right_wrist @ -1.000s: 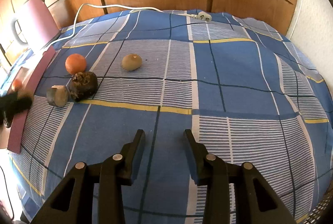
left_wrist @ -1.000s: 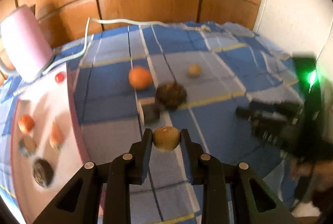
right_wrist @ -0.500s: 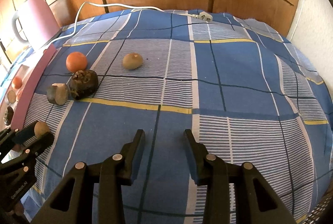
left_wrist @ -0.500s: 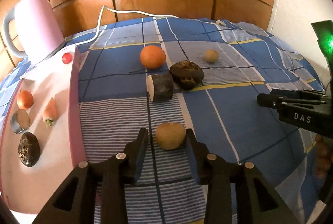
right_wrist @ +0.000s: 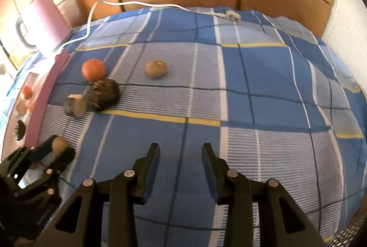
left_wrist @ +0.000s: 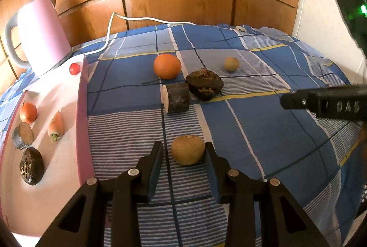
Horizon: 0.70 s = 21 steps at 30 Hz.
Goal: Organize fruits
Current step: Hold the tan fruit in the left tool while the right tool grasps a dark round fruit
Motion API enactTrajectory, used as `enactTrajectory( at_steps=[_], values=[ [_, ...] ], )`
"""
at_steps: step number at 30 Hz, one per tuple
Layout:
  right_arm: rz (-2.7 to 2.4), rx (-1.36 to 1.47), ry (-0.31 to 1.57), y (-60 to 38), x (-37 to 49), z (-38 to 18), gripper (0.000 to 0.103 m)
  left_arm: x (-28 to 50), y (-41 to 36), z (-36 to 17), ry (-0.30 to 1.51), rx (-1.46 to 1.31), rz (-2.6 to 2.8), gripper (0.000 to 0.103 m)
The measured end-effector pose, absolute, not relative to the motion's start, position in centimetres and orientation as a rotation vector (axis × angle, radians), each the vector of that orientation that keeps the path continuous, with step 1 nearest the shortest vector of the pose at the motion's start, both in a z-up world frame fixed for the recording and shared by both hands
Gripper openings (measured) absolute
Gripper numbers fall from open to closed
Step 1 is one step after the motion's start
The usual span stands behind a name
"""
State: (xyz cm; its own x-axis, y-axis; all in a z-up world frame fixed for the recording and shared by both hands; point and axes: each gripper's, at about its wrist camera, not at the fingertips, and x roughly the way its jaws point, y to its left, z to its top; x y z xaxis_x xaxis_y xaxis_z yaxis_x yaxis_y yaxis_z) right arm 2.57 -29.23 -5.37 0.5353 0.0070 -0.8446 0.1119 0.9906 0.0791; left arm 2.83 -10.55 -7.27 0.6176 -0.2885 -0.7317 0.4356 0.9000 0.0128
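Note:
My left gripper [left_wrist: 183, 155] is open, and a brown round fruit [left_wrist: 188, 149] rests on the blue checked cloth [left_wrist: 252, 132] between its fingers, leaning toward the right one. Ahead lie a dark cut cylinder piece [left_wrist: 176, 98], a dark rough fruit [left_wrist: 204, 84], an orange [left_wrist: 167, 66] and a small tan fruit [left_wrist: 231, 64]. The pink tray [left_wrist: 68, 109] on the left holds a small orange fruit [left_wrist: 28, 112], a carrot piece [left_wrist: 56, 125], a cut slice [left_wrist: 23, 135], a dark fruit [left_wrist: 31, 165] and a red ball [left_wrist: 74, 68]. My right gripper [right_wrist: 180, 156] is open and empty above the cloth.
A pink kettle [left_wrist: 41, 31] stands at the back left with a white cord [left_wrist: 137, 18] running along the wooden wall. In the right wrist view the left gripper [right_wrist: 45, 155] with the brown fruit [right_wrist: 59, 144] shows at the lower left, beside the tray edge [right_wrist: 43, 95].
My left gripper lowered the brown fruit to the cloth and opened; the fruit now lies loose between the fingers. My right gripper moved forward and a little left.

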Motion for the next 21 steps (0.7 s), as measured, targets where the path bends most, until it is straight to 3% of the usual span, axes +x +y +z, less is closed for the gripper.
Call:
enactTrajectory(
  at_steps=[13,21],
  values=[
    [0.213,0.081,0.983,-24.8,7.4,-1.7,0.038,2.5,-10.6,-7.3,0.778,0.206,-0.431,0.035],
    [0.249,0.027,1.04,-22.5,10.2,-2.8,0.038,2.6,-10.6,-7.4,0.778,0.205,-0.435,0.035]
  ],
)
